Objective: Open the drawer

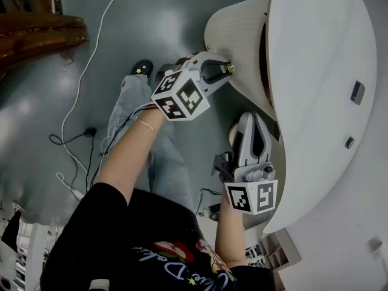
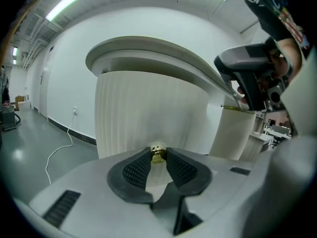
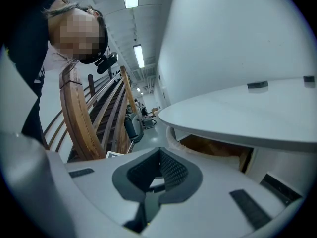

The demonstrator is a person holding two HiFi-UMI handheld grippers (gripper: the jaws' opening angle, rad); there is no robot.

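In the head view the drawer (image 1: 239,32), a curved ribbed front, sits under the rounded end of the white top (image 1: 315,71), with a dark gap behind it, so it seems to stand slightly out. The left gripper (image 1: 225,67) has its jaws closed round the small brass knob (image 1: 231,68) on that front. The right gripper (image 1: 250,119) hangs below the top's edge with its jaws together and nothing in them. The person's legs (image 1: 142,120) stand close in front, and a cable (image 1: 91,53) trails across the floor (image 1: 151,17). These probably limit room to step back. In the left gripper view the pads sit on either side of the knob (image 2: 158,152), at their tips, against the ribbed front (image 2: 148,108). The knob is likely hard, smooth and small, so a grip at the tips could slip. A straight, steady pull looks wise, as the front itself seems stiff and fairly heavy. In the right gripper view the pads meet at their tips (image 3: 159,155), and a brown opening shows under the top (image 3: 237,108). A wooden frame (image 3: 79,118) stands well apart.
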